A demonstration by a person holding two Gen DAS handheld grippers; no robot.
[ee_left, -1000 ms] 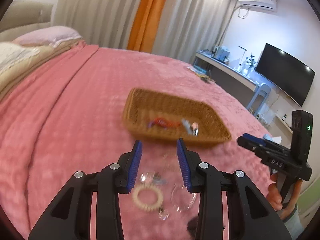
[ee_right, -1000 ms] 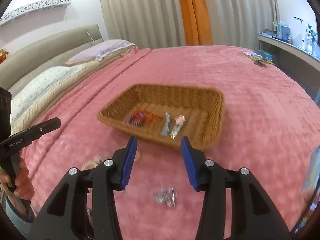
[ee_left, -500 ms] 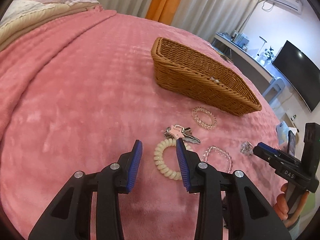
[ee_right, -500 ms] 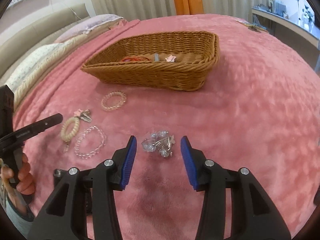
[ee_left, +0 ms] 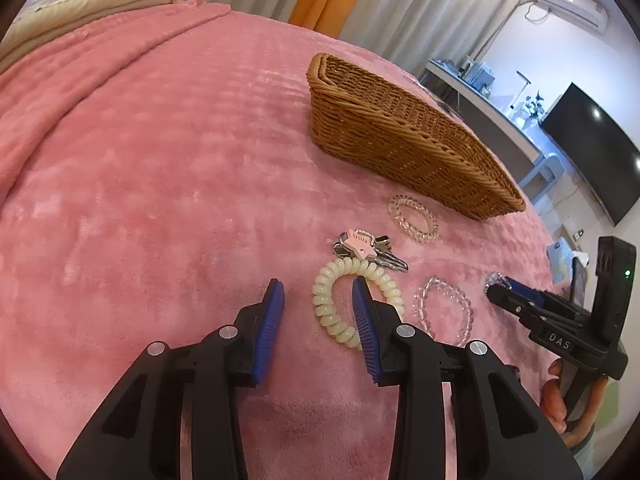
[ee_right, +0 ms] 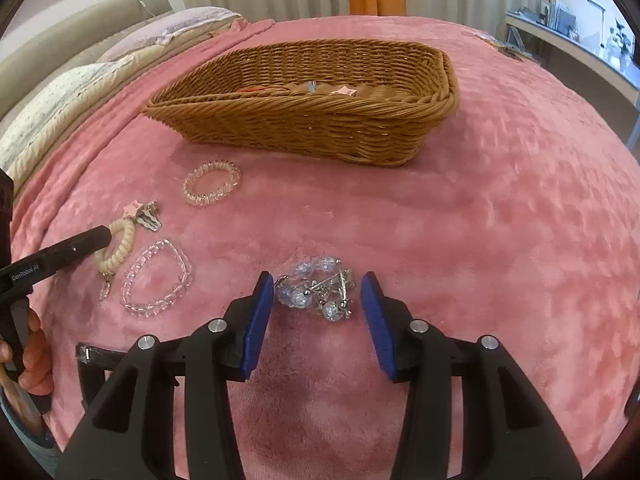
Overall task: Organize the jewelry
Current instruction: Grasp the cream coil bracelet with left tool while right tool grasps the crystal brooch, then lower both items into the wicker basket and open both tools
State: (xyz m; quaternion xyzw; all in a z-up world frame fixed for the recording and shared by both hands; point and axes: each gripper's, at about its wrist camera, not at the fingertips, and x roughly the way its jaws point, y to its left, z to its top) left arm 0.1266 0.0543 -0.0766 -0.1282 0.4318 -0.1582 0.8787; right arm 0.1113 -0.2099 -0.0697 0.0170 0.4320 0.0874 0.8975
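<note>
A wicker basket [ee_left: 404,140] [ee_right: 320,120] sits on the pink bedspread with a few small items inside. In front of it lie a cream coil bracelet [ee_left: 344,304] [ee_right: 116,248], keys with a pink star tag [ee_left: 364,246] [ee_right: 144,212], a clear coil bracelet [ee_left: 414,220] [ee_right: 212,188] and a clear bead bracelet [ee_left: 444,312] [ee_right: 156,276]. My left gripper [ee_left: 318,292] is open low over the bedspread, its right finger inside the cream bracelet's ring. My right gripper [ee_right: 318,284] is open around a silver crystal bracelet [ee_right: 320,292]. The right gripper's point in the left wrist view [ee_left: 496,290].
Pillows [ee_right: 60,108] lie at the bed's head on the left. A desk [ee_left: 480,100] and a dark TV [ee_left: 592,152] stand beyond the bed's right edge. A phone-like item [ee_left: 576,280] lies near the right gripper. Curtains hang behind.
Both grippers have dropped from above the basket to just over the bedspread. The left now straddles the cream bracelet's rim, the right straddles the crystal bracelet.
</note>
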